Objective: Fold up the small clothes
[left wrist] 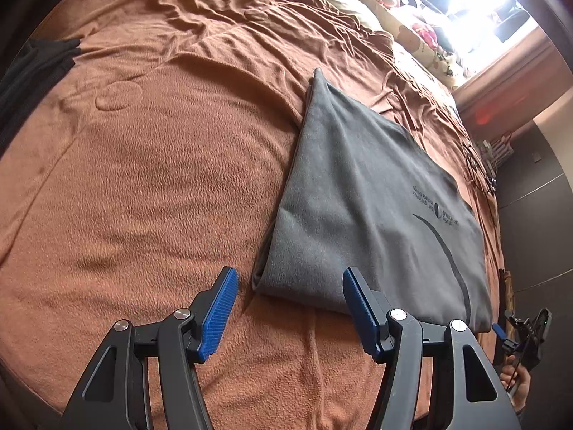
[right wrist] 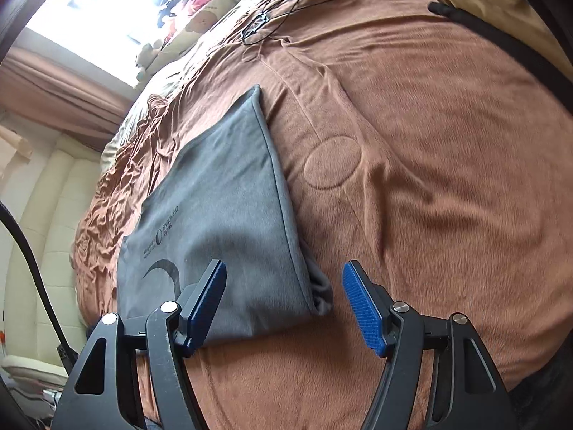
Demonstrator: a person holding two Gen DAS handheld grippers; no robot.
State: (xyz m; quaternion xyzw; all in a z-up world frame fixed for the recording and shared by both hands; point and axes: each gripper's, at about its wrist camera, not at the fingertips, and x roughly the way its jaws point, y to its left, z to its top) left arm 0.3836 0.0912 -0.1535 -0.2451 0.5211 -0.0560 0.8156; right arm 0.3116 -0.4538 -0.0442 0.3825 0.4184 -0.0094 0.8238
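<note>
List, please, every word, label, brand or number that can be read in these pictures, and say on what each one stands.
No text here can be quoted with confidence.
Grey folded garment: a few lines of small dark print beside a small oval mark and a dark curved stroke; upside down in the left wrist view and too small to read.
Same print in the right wrist view: turned sideways, blurred, unreadable.
Brown blanket: no writing visible.

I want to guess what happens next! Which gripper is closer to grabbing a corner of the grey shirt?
Probably either: the left gripper and right gripper, both open, each frame a near corner of the grey folded shirt on the brown fleece blanket.
</note>
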